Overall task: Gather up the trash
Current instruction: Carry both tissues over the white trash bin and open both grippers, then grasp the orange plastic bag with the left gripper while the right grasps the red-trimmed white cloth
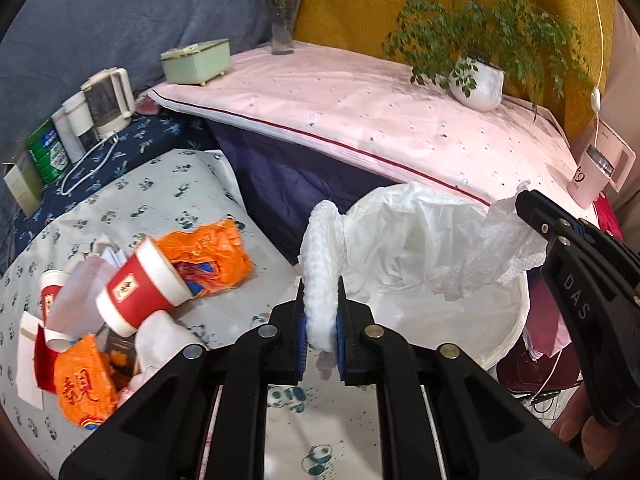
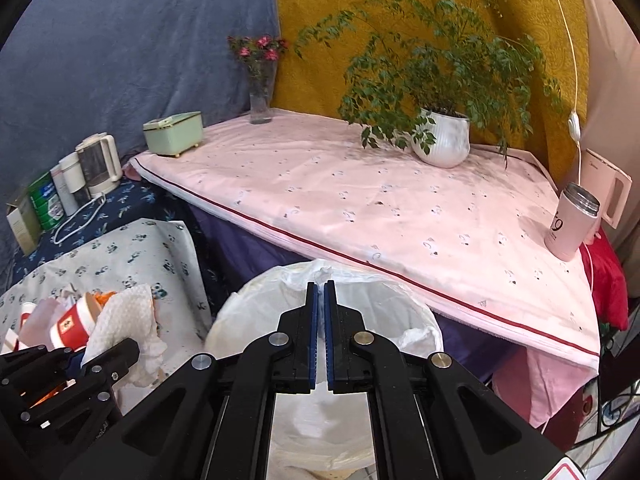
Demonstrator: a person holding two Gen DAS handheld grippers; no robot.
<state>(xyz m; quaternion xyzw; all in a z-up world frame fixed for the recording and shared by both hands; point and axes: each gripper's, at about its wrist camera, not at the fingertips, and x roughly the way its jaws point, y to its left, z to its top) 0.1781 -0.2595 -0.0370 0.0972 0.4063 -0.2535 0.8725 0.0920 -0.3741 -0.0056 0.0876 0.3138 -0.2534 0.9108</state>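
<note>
My left gripper [image 1: 320, 284] is shut on a white paper towel [image 1: 324, 232], which stands up between the blue pads beside the bin. The white bin [image 1: 508, 344] has a thin white liner [image 1: 420, 240]. My right gripper [image 1: 524, 200] pinches the liner's edge at the right and lifts it. In the right wrist view the right gripper [image 2: 321, 286] sits over the bin rim [image 2: 248, 304], jaws nearly touching with a scrap of liner at the tips. The left gripper [image 2: 86, 356] and its towel [image 2: 120, 316] show at lower left. A red paper cup [image 1: 144, 288] and orange wrappers [image 1: 208, 252] lie on the panda-print cloth.
A pink-covered table [image 2: 360, 200] stands behind the bin with a potted plant [image 2: 440, 136], a pink tumbler [image 2: 572, 224], a flower vase [image 2: 260, 92] and a green box [image 2: 172, 132]. A kettle [image 1: 108, 100] and cartons stand at the far left.
</note>
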